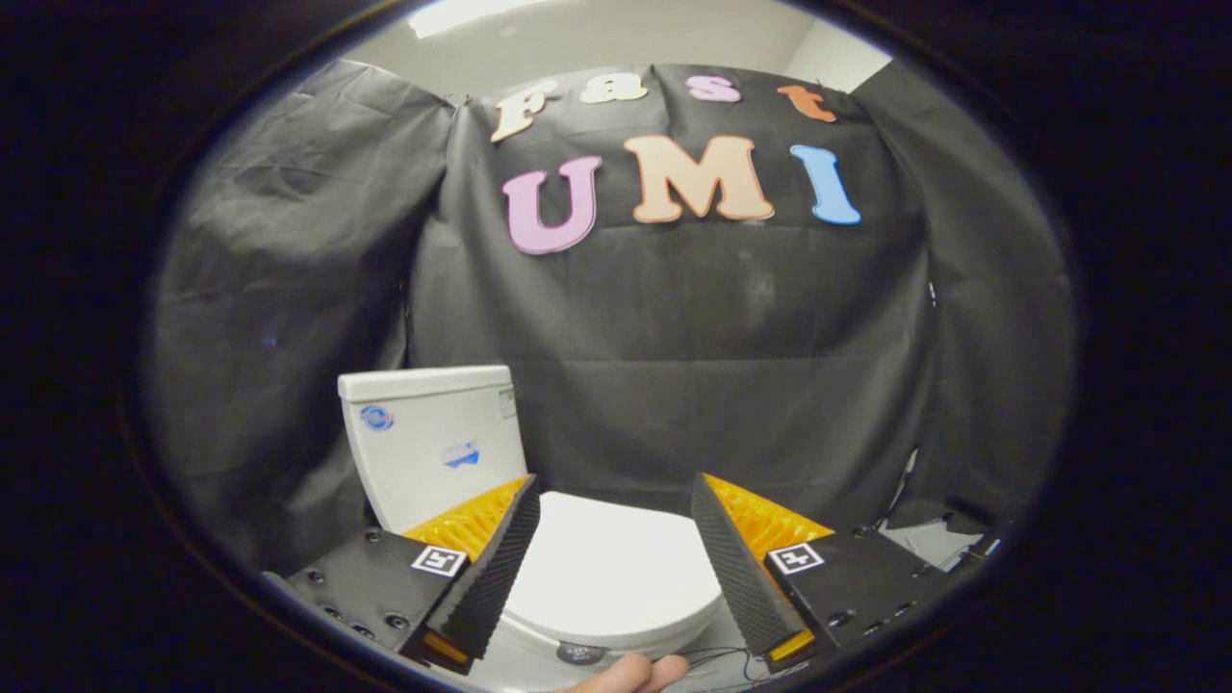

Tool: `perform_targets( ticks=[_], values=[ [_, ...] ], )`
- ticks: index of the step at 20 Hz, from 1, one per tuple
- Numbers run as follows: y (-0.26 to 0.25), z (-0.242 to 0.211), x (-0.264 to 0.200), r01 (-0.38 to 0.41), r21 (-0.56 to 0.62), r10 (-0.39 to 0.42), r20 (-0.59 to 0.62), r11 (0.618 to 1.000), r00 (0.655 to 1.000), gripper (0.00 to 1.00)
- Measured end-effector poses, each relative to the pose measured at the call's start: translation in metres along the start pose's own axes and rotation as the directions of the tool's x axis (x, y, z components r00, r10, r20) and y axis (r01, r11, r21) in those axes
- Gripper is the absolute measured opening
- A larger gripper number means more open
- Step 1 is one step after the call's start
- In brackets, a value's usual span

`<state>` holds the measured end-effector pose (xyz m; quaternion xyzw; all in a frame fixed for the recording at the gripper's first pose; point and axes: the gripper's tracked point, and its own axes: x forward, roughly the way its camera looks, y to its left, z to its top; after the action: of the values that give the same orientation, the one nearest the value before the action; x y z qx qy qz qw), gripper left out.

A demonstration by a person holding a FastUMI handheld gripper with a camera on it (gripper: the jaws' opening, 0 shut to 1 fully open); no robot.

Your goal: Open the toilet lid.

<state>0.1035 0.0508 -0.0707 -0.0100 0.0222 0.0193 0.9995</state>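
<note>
A white toilet stands low against the black cloth wall. Its tank (433,443) rises beyond my left finger, and its closed lid (606,568) lies flat between and below my two fingers. My gripper (614,493) hovers above the lid, open, with nothing between the fingers and a wide gap between them. The fingertips (525,496) are apart from the lid. The seat rim (539,645) shows just under the lid's near edge.
A person's fingers (630,674) show at the near edge below the toilet, beside a thin dark cable (717,656). Black cloth (674,337) hangs close behind and to both sides of the toilet. A strip of pale floor (929,539) lies to the right.
</note>
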Motion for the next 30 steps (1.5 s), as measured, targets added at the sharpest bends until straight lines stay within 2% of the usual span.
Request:
perform_targets(
  ticks=[3, 11, 16, 18, 20, 24, 28, 30],
  values=[
    [0.002, -0.011, -0.001, 0.005, 0.011, -0.005, -0.017, 1.000, 1.000, 0.98],
    [-0.007, -0.048, -0.023, 0.108, 0.144, -0.099, -0.067, 0.984, 0.993, 0.98],
    [0.004, -0.095, -0.025, 0.155, 0.271, -0.111, -0.171, 0.950, 0.979, 0.98],
    [0.006, -0.116, -0.028, 0.187, 0.340, -0.112, -0.228, 0.922, 0.967, 0.98],
    [0.011, -0.131, -0.027, 0.213, 0.468, -0.098, -0.257, 0.858, 0.961, 0.97],
    [0.020, -0.172, -0.031, 0.279, 0.673, -0.055, -0.335, 0.685, 0.941, 0.97],
    [0.026, -0.207, -0.029, 0.340, 0.784, -0.018, -0.388, 0.520, 0.921, 0.97],
    [0.031, -0.226, -0.026, 0.379, 0.813, 0.010, -0.427, 0.443, 0.904, 0.93]
  ],
)
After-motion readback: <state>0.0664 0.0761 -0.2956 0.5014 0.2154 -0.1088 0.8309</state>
